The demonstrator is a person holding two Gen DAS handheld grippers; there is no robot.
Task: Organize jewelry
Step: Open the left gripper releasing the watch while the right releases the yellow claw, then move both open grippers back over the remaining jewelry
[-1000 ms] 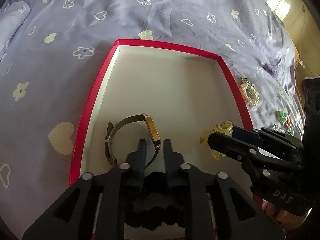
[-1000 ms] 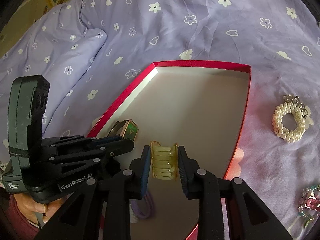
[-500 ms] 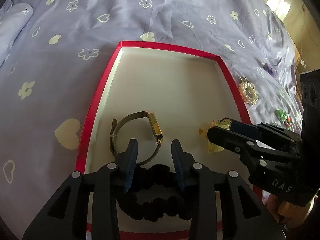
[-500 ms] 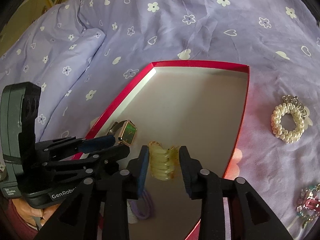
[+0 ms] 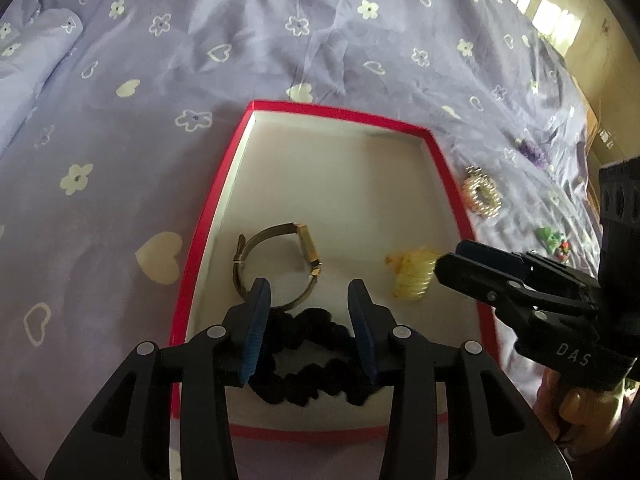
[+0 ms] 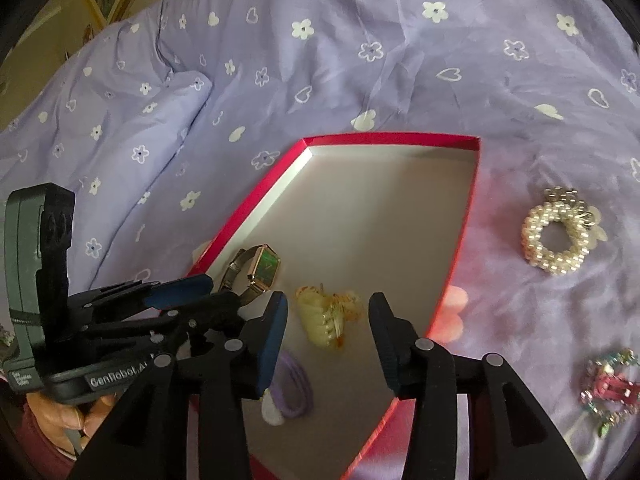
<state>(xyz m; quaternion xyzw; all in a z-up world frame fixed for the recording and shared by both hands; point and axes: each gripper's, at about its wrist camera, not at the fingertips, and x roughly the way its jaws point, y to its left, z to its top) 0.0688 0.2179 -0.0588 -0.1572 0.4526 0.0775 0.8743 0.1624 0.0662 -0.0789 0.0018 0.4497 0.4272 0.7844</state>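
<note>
A red-rimmed box (image 5: 212, 216) with a white floor lies on the purple bedspread; it also shows in the right wrist view (image 6: 256, 204). Inside lie a gold watch (image 5: 280, 260), a black scrunchie (image 5: 308, 360) and a yellow hair claw (image 5: 412, 276). My left gripper (image 5: 308, 292) is open and empty above the watch and scrunchie. My right gripper (image 6: 328, 308) is open, with the yellow hair claw (image 6: 324, 320) lying loose on the box floor between its fingers. A purple hair tie (image 6: 292, 392) lies near the right gripper's left finger. The watch (image 6: 260, 268) sits left of the claw.
A pearl bracelet (image 6: 560, 236) lies on the bedspread right of the box, also seen in the left wrist view (image 5: 482, 196). A pink and green trinket (image 6: 612, 388) lies nearer. Green (image 5: 554, 238) and purple (image 5: 532, 148) pieces lie farther right. A pillow (image 6: 120, 128) is at the left.
Both grippers opened and pulled back. The left let go of the watch, which now lies in the box. The right let go of the hair claw, which tipped onto the box floor.
</note>
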